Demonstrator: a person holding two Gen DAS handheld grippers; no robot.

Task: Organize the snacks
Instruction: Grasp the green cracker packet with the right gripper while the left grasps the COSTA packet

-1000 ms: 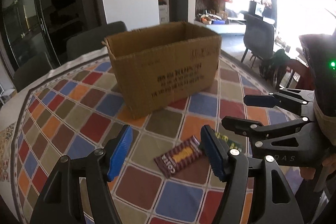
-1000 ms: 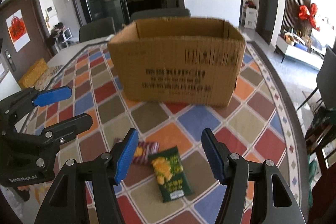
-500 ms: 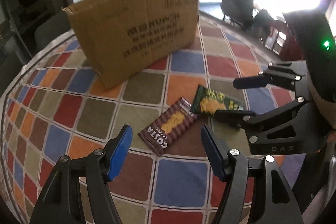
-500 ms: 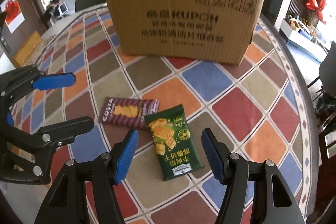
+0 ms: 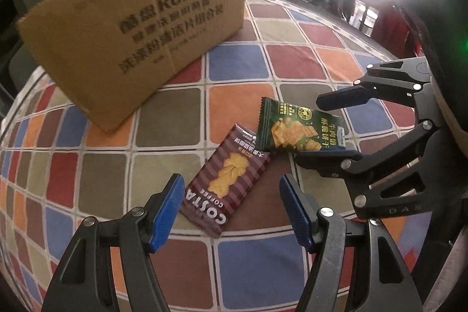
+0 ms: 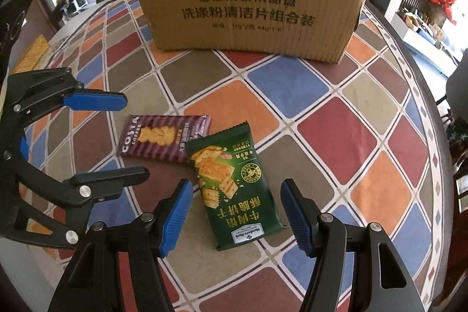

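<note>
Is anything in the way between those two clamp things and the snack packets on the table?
Nothing visible. The left hand-held gripper stands open over the purple Costa packet, the right hand-held gripper over the green cracker packet, whose corner overlaps the purple one.

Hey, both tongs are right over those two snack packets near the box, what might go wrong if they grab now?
1. The green packet overlaps one end of the purple Costa packet, so lifting either could drag or flip the other.
2. The left tongs and right tongs stand open close together, so they may bump while closing.
3. Both packets lie flat on the tablecloth, so the pads may slide over them or snag the cloth.
</note>
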